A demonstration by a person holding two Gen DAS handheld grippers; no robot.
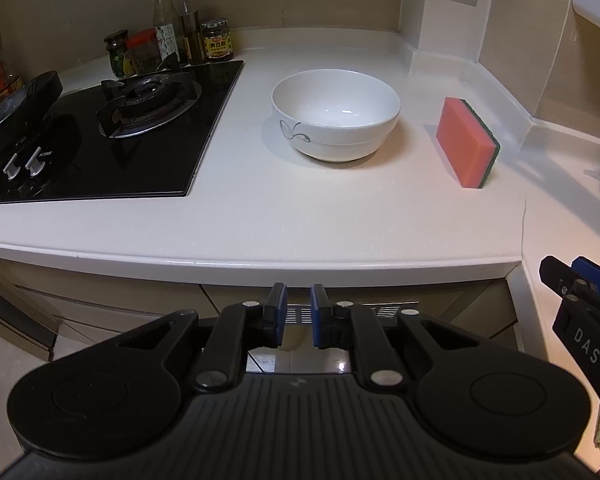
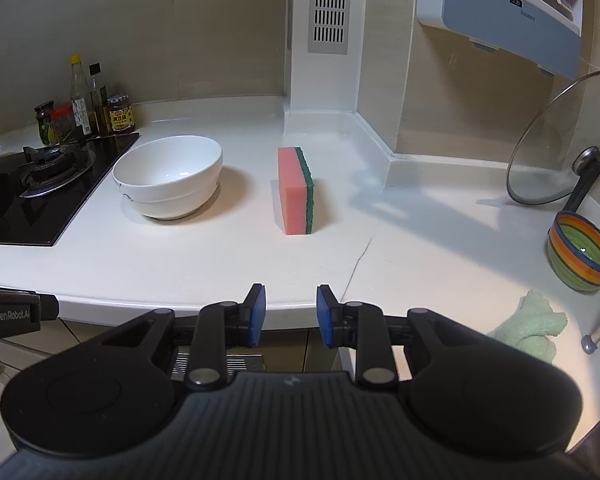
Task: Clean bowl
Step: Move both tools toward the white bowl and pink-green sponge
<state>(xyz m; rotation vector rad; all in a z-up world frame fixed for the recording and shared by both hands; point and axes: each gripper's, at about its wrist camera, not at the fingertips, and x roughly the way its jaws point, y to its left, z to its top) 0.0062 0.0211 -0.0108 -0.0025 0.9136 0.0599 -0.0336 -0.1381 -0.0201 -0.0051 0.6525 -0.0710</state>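
Left wrist view: left gripper (image 1: pixel 299 312) short of the counter edge, narrow gap between its pads, empty. White bowl (image 1: pixel 336 114) upright, right of the hob (image 1: pixel 100 140); sponge (image 1: pixel 466 142) on edge, right of the bowl, apart.

Right wrist view: right gripper (image 2: pixel 291 314) part-open, empty. Nothing grasped; cleaning apparently unstarted.

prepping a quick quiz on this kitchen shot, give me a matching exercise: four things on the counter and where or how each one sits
Things:
1. white bowl
2. sponge
3. glass lid
4. green cloth

States:
A. crumpled near the counter's front edge
B. standing on its long edge
C. upright and empty, beside the stove
D. leaning against the wall

Pairs: 1-C, 2-B, 3-D, 4-A
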